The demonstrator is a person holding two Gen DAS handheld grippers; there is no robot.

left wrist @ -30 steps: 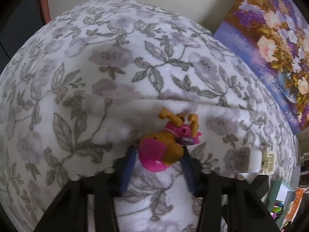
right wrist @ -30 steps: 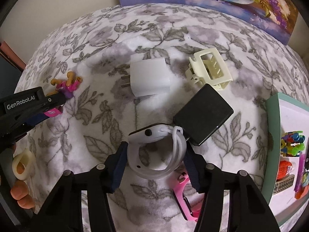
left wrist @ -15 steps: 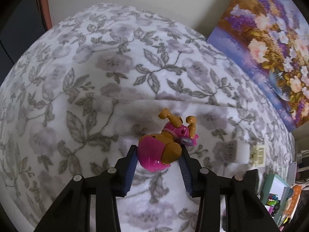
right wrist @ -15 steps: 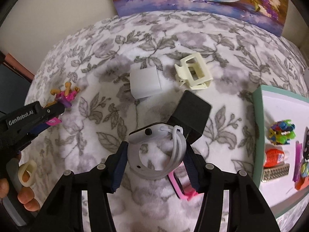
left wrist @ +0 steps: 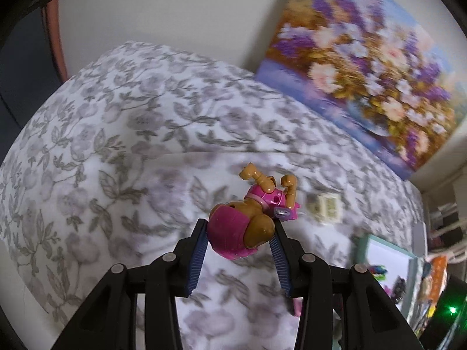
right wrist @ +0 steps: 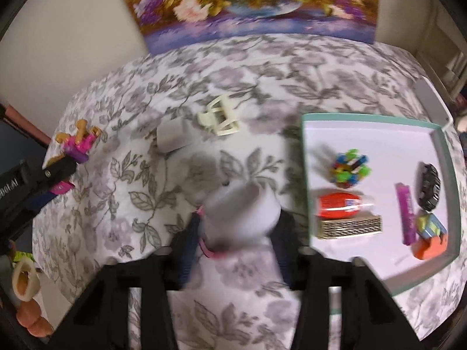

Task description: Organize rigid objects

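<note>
The left gripper (left wrist: pixel 240 232) is clenched on a pink and tan toy figure (left wrist: pixel 251 218), its blue pads pressing the figure's round pink body from both sides, the tan limbs pointing away from the camera. The figure is lifted clear of the floral blanket (left wrist: pixel 116 151) that covers the surface below. The right gripper (right wrist: pixel 236 227) grips a white watch (right wrist: pixel 242 213), blurred in this view, held above the same blanket, just left of a teal-rimmed tray (right wrist: pixel 306 175).

Inside the tray lie a multicoloured block cluster (right wrist: pixel 350 167), a red and white bottle (right wrist: pixel 341 204) with a mesh-patterned bar (right wrist: pixel 350 226) touching its near side, a purple stick (right wrist: pixel 405 213), a black clip (right wrist: pixel 429 186) and an orange and blue block (right wrist: pixel 430 236) towards the tray's right rim.

Left of the tray, further off on the blanket, a cream hair clip (right wrist: pixel 219 118) lies just beside a white charger (right wrist: pixel 172 137). Beyond the tray, a flower painting (right wrist: pixel 254 3) leans against the wall.
</note>
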